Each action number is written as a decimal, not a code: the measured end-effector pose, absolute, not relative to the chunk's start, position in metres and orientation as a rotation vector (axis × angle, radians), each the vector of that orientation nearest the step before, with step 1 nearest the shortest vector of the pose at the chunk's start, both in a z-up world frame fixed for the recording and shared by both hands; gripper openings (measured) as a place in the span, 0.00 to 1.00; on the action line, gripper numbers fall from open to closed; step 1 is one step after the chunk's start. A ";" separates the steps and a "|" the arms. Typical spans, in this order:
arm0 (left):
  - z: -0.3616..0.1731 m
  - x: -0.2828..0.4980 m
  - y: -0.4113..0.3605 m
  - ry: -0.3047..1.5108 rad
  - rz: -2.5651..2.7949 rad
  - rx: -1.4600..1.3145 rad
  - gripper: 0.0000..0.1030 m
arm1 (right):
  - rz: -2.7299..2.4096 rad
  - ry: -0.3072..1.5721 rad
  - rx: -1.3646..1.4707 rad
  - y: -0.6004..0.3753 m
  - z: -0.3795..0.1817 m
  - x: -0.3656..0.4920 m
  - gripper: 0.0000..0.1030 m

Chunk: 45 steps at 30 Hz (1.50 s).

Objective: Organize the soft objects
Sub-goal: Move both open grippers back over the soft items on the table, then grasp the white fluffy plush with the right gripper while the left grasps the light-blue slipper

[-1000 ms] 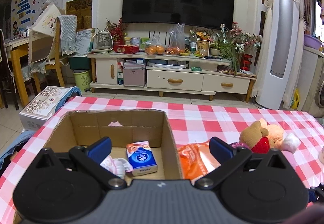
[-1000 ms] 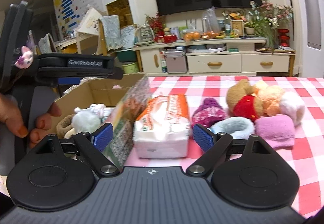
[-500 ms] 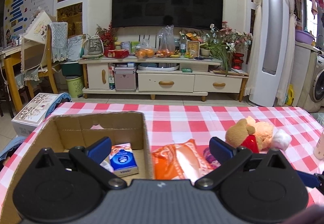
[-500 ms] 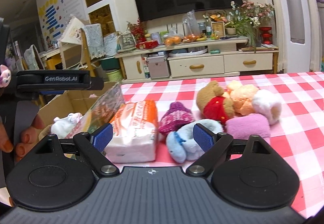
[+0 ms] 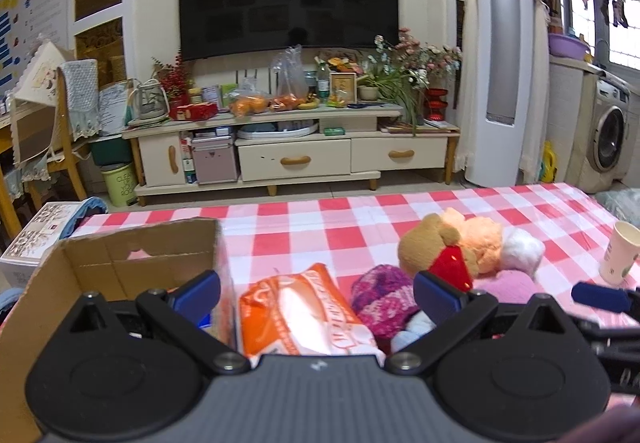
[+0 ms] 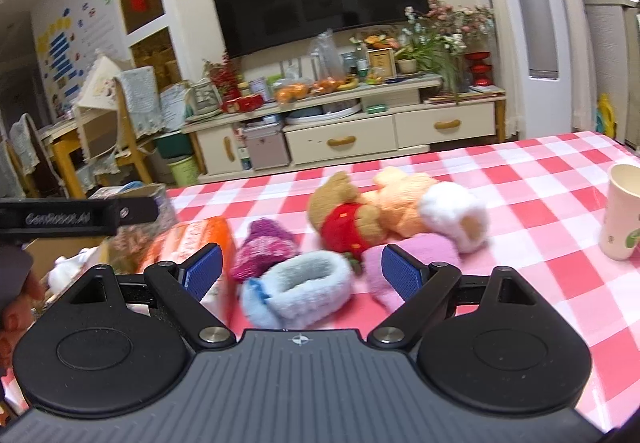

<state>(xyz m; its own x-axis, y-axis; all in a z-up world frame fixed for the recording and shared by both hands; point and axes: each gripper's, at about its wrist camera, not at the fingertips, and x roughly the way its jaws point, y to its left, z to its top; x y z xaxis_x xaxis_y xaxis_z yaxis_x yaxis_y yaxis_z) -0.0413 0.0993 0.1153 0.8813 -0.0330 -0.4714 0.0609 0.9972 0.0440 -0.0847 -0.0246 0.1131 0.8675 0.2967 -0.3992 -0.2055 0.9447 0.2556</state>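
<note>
My left gripper is open and empty, over an orange tissue pack lying beside an open cardboard box. My right gripper is open and empty, with a light blue fuzzy sock between its fingers. Around it lie a purple knit hat, a pink sock and a plush bear in a red shirt with an orange and white plush. The hat and the bear also show in the left wrist view.
A red-and-white checked cloth covers the table. A paper cup stands at the right; it also shows in the left wrist view. The other gripper's body crosses the left edge. A TV cabinet stands beyond the table.
Both grippers have moved right. The left one went from over the box to over the tissue pack. The right one went from the tissue pack to the blue sock.
</note>
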 end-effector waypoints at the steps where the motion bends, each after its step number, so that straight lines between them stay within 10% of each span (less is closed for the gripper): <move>1: 0.114 -0.041 0.096 0.492 -0.055 0.064 0.99 | 0.254 0.449 0.213 -0.025 0.112 -0.085 1.00; 45: 0.052 0.007 0.010 0.732 -0.196 0.025 0.99 | 0.070 0.465 0.127 -0.055 0.082 -0.017 1.00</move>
